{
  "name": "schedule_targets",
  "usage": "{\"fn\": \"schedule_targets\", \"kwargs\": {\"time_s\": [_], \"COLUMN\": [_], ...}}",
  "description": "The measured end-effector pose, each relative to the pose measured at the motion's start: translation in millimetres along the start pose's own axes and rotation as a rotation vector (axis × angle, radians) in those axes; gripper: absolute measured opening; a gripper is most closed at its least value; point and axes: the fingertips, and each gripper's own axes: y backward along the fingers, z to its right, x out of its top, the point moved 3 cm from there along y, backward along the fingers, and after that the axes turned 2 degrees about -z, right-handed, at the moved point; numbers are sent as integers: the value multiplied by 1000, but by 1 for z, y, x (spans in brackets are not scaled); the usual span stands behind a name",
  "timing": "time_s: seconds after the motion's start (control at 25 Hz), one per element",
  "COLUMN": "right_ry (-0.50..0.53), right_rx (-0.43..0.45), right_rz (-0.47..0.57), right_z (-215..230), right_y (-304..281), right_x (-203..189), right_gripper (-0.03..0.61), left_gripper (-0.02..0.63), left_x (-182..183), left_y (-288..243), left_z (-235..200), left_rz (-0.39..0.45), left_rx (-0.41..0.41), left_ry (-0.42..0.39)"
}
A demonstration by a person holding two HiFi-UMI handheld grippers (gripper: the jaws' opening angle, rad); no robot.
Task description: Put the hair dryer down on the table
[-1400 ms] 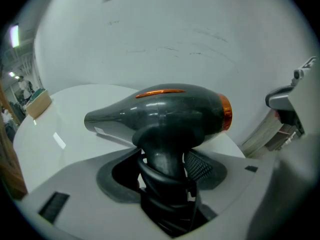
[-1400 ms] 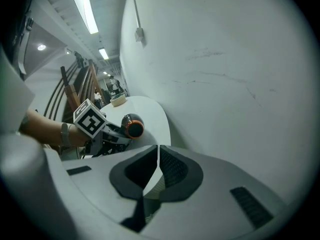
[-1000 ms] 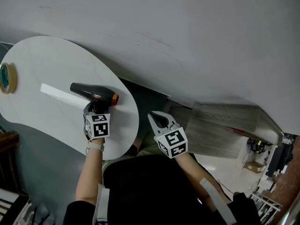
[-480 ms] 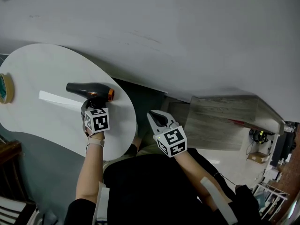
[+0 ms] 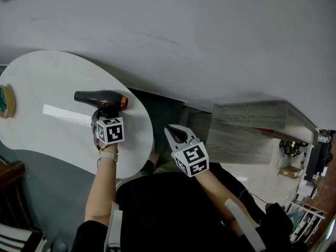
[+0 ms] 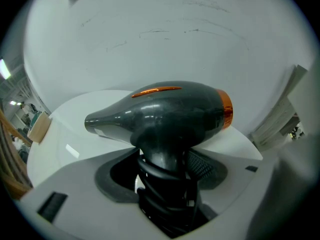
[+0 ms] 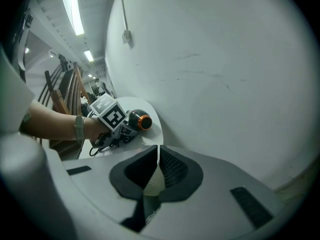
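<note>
**State**
- Left gripper (image 5: 105,115): jaws stand wide and are closed on the handle of the dryer (image 5: 100,98). The cord (image 6: 165,184) is wound round that handle between the jaws.
- Right gripper (image 5: 177,134): jaws are together, tips touching, with nothing between them. It is held off the table (image 5: 47,77), to its right.
- Dryer: over the right part of the table, close to the right edge. The nozzle points left and the orange ring faces right.

**Hazards**
- Early release. If the jaws open before the body is supported, the dryer is likely to drop and strike the top.
- Tipping. The body sits on top of the handle, so the load is top-heavy. Set down on the handle end, it would probably fall over.
- Rolling. The body is rounded and the right edge is near, so a tilted release could send it off that side.
- Cord snag. A loop may catch a jaw on withdrawal and drag the dryer.
- The strip (image 5: 65,113) lies just left of the gripper. A nozzle landing on it could shift it.

**Not determinable**
- Whether the dryer touches the table or hangs above it.
- Pad contact on the handle, because the cord covers it.
- The handle end and the plug.
- The roll (image 5: 5,101) is cut off at the left frame edge.
- The hand hides the table surface beneath the gripper.
</note>
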Motion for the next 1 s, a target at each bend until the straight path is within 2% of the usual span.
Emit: {"fn": "schedule_targets", "kwargs": {"time_s": [0.08, 0.16, 0.24, 0.6, 0.8, 1.0], "right_ry": [3, 6, 11, 48, 79, 113], "right_rx": [-3, -5, -5, 23, 59, 102], "right_rz": [0, -3, -1, 1, 10, 19], "right_z": [-1, -2, -3, -25, -50, -82], "right_y": [2, 5, 6, 1, -7, -16], "right_x": [-1, -2, -2, 6, 19, 33], "right_gripper": [26, 26, 26, 26, 26, 26], "left_gripper": [278, 338, 351, 351, 347, 319], "left_x": [0, 0, -1, -7, -12, -20], "left_y": [1, 2, 6, 32, 61, 97], "left_z": [1, 1, 1, -12, -28, -60], "left_rz": [1, 6, 14, 36, 95, 165], "left_rx": [-10, -21, -33, -95, -147, -148], "left_ry": [1, 6, 13, 59, 119, 188]}}
